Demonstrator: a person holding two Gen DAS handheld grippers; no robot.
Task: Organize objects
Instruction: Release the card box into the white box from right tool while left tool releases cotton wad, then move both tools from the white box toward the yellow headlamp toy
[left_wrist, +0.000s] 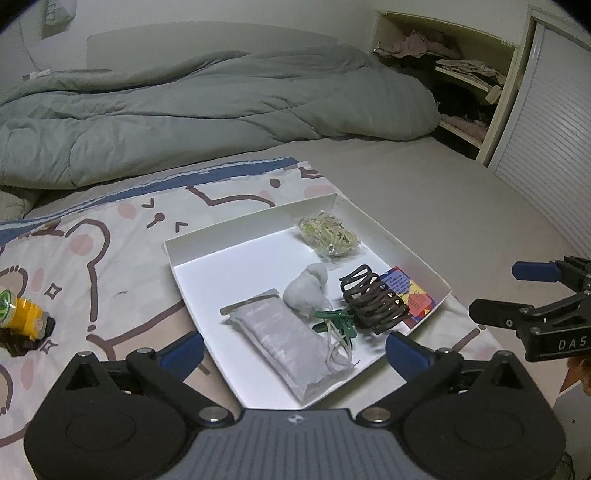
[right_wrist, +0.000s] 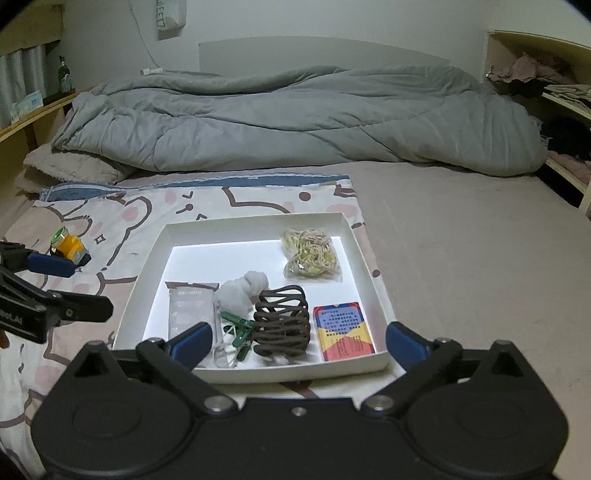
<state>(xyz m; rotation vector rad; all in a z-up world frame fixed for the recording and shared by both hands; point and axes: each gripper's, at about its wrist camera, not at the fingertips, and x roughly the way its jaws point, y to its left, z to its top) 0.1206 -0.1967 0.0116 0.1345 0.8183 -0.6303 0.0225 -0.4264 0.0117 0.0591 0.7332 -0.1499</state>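
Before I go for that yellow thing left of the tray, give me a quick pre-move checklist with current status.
1. Left tongs open and empty: ok.
2. Right tongs open and empty: ok.
3. Yellow item outside the white tray, on the patterned cloth: ok, nothing on top of it.
4. Free room in the tray: ok, its far left part is bare.
5. Tray contents settled (rubber band bag, brown hair clip, card box): ok.
6. What the yellow item is, and where to grip it: cannot tell.
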